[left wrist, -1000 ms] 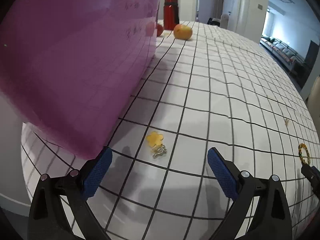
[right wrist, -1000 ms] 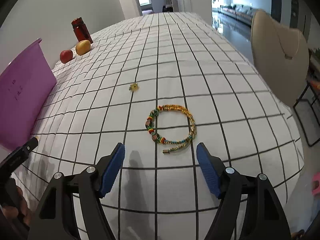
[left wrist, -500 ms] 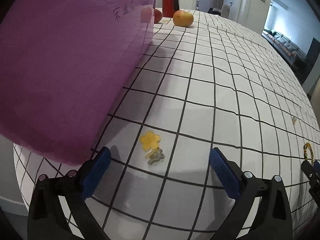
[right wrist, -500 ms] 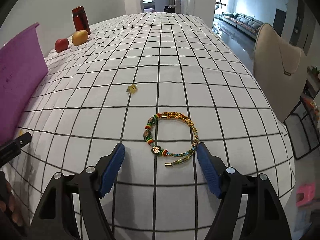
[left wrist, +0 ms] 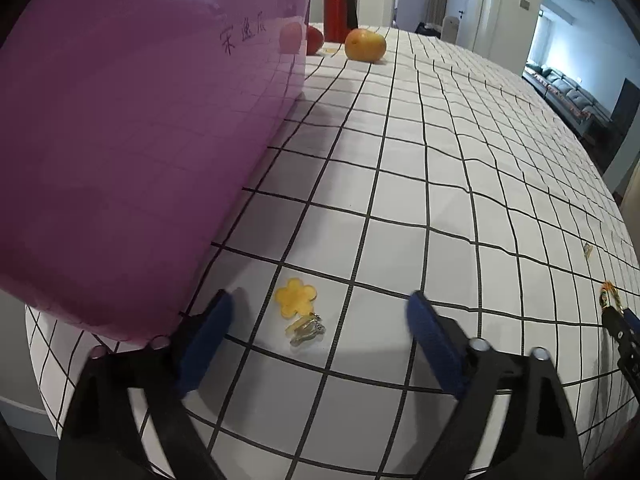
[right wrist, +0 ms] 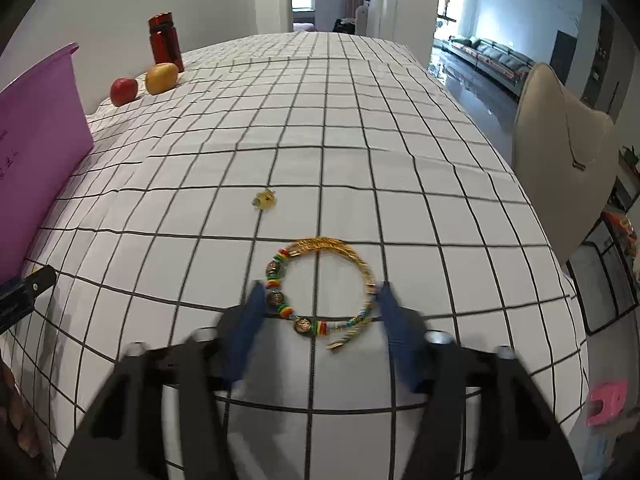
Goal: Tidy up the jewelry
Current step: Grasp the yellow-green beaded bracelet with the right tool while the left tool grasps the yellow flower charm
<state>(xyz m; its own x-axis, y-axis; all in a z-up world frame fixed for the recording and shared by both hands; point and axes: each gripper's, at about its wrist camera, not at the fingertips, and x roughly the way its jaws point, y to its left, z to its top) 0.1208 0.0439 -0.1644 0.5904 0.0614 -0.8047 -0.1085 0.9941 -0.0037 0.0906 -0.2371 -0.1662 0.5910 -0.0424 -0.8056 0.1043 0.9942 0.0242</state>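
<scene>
Left unit: I read the left gripper (left wrist: 316, 316) with its jaws spread wide and holding nothing. The two blue pads (left wrist: 208, 336) sit low over the table (left wrist: 440, 184), which carries a white cloth with a black grid. Between the pads, nearer the left one, lies a yellow flower charm (left wrist: 296, 296) with a small silver clasp (left wrist: 307, 330) touching its near side. A translucent purple bin (left wrist: 132, 128) with handwritten characters stands just beside the left pad and fills the left of this view.

Right unit: I read the right gripper (right wrist: 320, 316) with its jaws also wide apart, gripping nothing. The beaded bracelet (right wrist: 322, 284) lies flat on the table between the two pads; each pad stands just beside, possibly touching, the outer edge of the ring, and motion blur prevents a firm reading. The bracelet is gold cord on the far and right side, with coloured beads on the left and near side; its loose ends point toward the camera.

Other items: a small yellow charm (right wrist: 264, 200) lies beyond the bracelet, apart from it. At the far left corner of the table stand a red bottle (right wrist: 164, 40), a yellow fruit (right wrist: 161, 78) and a red apple (right wrist: 124, 91), close together. A beige necklace bust (right wrist: 560, 148) stands off the right table edge.
</scene>
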